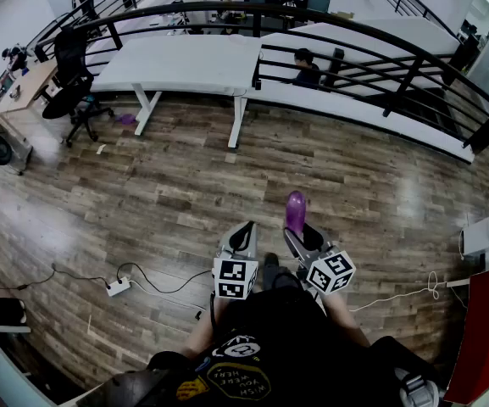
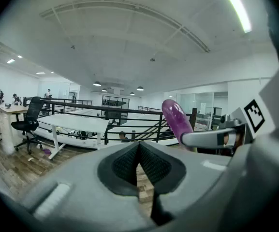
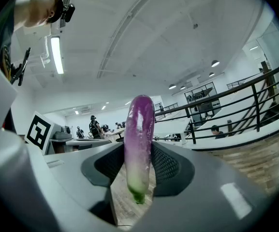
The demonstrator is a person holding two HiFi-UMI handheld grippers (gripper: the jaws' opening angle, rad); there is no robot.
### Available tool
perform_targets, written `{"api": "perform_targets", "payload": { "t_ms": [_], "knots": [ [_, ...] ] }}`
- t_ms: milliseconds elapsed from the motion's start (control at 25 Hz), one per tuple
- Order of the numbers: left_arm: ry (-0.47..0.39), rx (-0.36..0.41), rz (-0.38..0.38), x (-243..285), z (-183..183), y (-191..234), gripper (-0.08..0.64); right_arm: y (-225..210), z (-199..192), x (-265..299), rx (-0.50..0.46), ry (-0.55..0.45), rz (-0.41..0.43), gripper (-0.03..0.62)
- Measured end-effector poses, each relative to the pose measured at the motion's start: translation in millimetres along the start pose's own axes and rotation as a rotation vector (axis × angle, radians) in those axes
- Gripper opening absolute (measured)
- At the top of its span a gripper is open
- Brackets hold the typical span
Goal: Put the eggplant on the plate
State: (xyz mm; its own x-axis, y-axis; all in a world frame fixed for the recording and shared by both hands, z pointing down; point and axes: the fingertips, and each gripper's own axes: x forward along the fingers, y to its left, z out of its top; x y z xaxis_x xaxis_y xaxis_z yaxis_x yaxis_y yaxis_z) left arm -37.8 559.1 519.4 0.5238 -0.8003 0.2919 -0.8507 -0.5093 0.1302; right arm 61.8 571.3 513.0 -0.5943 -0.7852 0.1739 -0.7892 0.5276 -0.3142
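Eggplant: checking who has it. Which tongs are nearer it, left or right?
Right. The right tongs are clamped on the eggplant; the left tongs, shut and empty, sit to its left, apart from it.

Wooden floor (image 1: 185, 197), power strip (image 1: 118, 287), white desk (image 1: 176, 62), chair (image 1: 73, 79)

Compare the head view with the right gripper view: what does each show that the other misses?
Only the head view: the left gripper beside the right gripper, and a power strip on the floor.
Only the right gripper view: the eggplant has its pale green end hanging down between the pads, which press on its sides.
Both: the purple eggplant upright in the right gripper, the black railing and the white desks. Neither shows a plate.
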Motion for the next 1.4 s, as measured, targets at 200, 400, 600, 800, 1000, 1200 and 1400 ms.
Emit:
{"api": "perform_targets", "payload": {
  "t_ms": [200,400,600,800,1000,1200,1400],
  "knots": [
    [-0.005,0.002,0.009,-3.5,-0.4,3.0,0.005,3.3,-1.1,1.5,0.014,-0.006,0.013,0.178],
    [-0.008,-0.011,0.019,0.3,-1.4,8.7,0.005,10.4,4.4,6.7,0.006,-0.021,0.046,0.178],
    [0.001,-0.009,0.006,8.9,-3.3,2.5,0.005,4.8,8.4,4.3,0.039,-0.046,0.064,0.179],
    [0.011,-0.007,-0.013,35.9,1.9,-3.4,0.005,-18.1,10.7,6.8,0.041,-0.029,0.045,0.179],
    [-0.001,0.020,-0.025,82.3,31.5,-6.7,0.005,-59.7,36.2,22.6,0.062,-0.022,0.044,0.179],
    [-0.029,0.059,-0.004,127.7,60.4,-7.5,0.005,-94.3,70.9,47.8,0.028,-0.047,0.099,0.179],
    [0.029,0.079,-0.021,155.0,49.0,-20.5,0.005,-119.2,66.6,60.2,0.048,-0.027,0.122,0.179]
  ]
}}
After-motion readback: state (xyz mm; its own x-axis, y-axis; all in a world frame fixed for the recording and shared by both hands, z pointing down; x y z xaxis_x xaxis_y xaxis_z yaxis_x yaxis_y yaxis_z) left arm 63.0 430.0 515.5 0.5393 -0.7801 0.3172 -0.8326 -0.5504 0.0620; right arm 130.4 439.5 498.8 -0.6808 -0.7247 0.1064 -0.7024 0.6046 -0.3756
